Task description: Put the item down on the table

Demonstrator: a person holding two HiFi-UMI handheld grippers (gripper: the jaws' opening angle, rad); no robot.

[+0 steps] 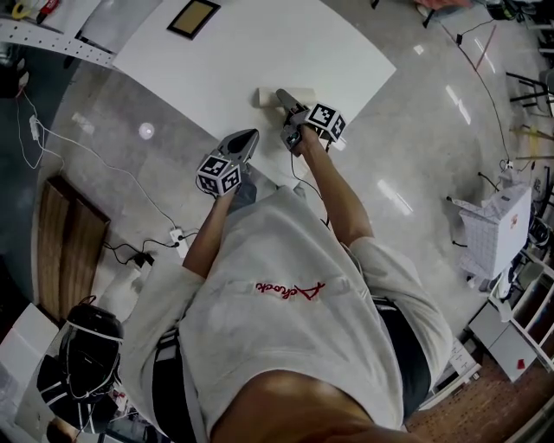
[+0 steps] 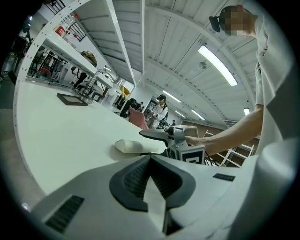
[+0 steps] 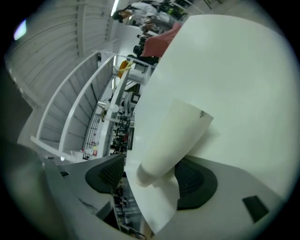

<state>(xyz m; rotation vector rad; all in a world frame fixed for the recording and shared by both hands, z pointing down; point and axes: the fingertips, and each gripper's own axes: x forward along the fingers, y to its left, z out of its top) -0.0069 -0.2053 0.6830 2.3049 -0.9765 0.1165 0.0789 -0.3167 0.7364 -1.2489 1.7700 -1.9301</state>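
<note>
Here the right gripper (image 3: pixel 153 180) is spread around the white roll's (image 3: pixel 176 136) near end. The roll lies flat on the table (image 3: pixel 243 70), its long axis pointing away from the gripper.

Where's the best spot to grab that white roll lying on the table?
Squeeze the roll across its round body near the end, one jaw on each side, coming in low over the table from the person's side. It lies on its side, so both curved flanks are free. The open right gripper straddles it that way.

White table (image 1: pixel 260 43): pale roll (image 1: pixel 267 97) near edge, dark-framed board (image 1: pixel 193 17) far side.
</note>
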